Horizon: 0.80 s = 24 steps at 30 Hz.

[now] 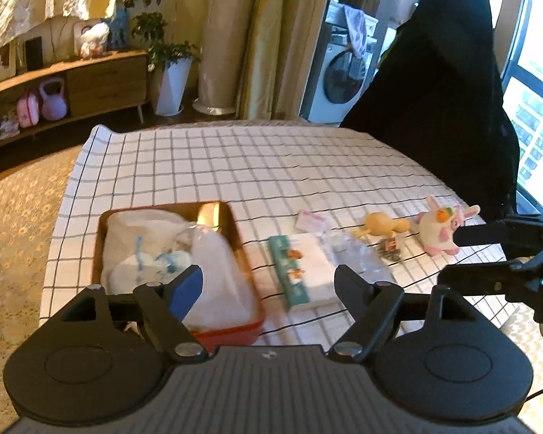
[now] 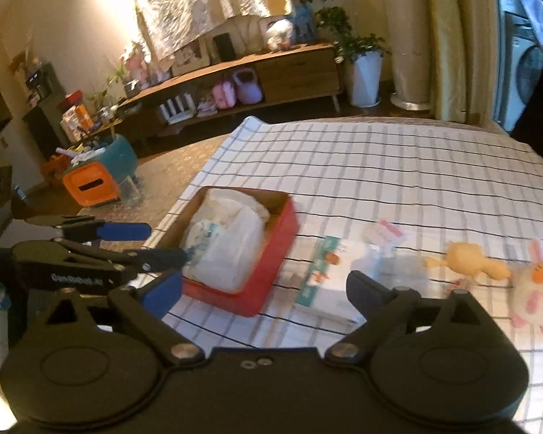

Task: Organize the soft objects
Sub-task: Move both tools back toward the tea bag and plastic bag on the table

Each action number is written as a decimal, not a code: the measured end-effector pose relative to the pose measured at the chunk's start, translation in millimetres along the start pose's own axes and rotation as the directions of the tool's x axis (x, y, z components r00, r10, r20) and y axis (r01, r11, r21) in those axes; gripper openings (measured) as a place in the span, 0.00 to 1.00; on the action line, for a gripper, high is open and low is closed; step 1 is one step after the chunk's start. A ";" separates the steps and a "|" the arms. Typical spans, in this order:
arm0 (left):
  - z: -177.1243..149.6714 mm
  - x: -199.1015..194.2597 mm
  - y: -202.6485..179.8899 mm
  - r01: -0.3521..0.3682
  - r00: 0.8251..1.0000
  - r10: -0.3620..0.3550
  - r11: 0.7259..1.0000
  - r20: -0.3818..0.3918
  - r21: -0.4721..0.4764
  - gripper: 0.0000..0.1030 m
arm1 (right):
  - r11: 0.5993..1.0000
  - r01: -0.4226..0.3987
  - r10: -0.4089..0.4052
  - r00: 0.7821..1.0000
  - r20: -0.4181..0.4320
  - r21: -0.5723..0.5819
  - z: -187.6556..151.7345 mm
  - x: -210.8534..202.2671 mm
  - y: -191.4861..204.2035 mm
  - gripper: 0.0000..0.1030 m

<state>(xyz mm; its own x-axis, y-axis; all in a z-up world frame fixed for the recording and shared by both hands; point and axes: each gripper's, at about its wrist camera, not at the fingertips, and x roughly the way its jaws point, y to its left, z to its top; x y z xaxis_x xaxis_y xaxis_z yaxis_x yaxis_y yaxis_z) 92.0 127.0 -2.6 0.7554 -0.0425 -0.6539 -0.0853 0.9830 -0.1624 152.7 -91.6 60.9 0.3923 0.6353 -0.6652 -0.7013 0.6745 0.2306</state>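
A red box (image 1: 231, 334) (image 2: 271, 289) on the checked tablecloth holds white soft packs (image 1: 213, 275) (image 2: 228, 249). To its right lie a flat tissue pack with a green edge (image 1: 293, 271) (image 2: 318, 275), a clear plastic bag (image 1: 358, 249), a yellow plush duck (image 1: 382, 225) (image 2: 468, 262) and a white and pink plush bunny (image 1: 440, 226) (image 2: 535, 296). My left gripper (image 1: 268, 282) (image 2: 141, 242) is open and empty above the box's near edge. My right gripper (image 2: 264, 285) (image 1: 452, 255) is open and empty, near the tissue pack.
The table (image 1: 271, 159) (image 2: 416, 166) has a black chair (image 1: 441, 83) at its far right. A small pink-edged packet (image 1: 309, 220) (image 2: 387, 233) lies behind the tissue pack. An orange and teal bin (image 2: 97, 177) stands on the floor at the left.
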 end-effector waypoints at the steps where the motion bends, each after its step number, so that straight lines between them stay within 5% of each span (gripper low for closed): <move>1: 0.4 0.6 -5.5 0.002 1.000 -0.002 1.000 0.005 0.005 0.81 | 1.000 0.011 -0.011 1.000 0.007 0.003 -3.7 -6.7 -4.2 0.96; 8: 0.5 11.7 -33.8 0.062 0.997 -0.062 0.998 0.034 -0.006 0.83 | 0.997 0.073 -0.074 0.997 0.037 0.040 -29.8 -39.4 -43.2 0.96; 12: -1.5 24.6 -52.3 0.088 0.995 -0.088 0.996 0.036 0.006 0.96 | 0.993 0.106 -0.108 0.993 0.036 0.043 -43.8 -49.2 -62.0 0.96; 24: -15.3 83.5 -97.8 0.221 0.975 -0.221 0.974 -0.006 0.038 0.97 | 0.972 0.206 -0.210 0.977 0.025 0.110 -61.9 -50.0 -122.4 0.96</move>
<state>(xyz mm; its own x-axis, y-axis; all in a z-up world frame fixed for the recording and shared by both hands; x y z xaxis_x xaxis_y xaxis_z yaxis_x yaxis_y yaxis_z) 153.5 24.6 -52.7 0.7513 -0.2600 -0.6066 0.1088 0.9553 -0.2747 182.1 -229.2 21.9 0.5457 0.4884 -0.6809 -0.5357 0.8282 0.1648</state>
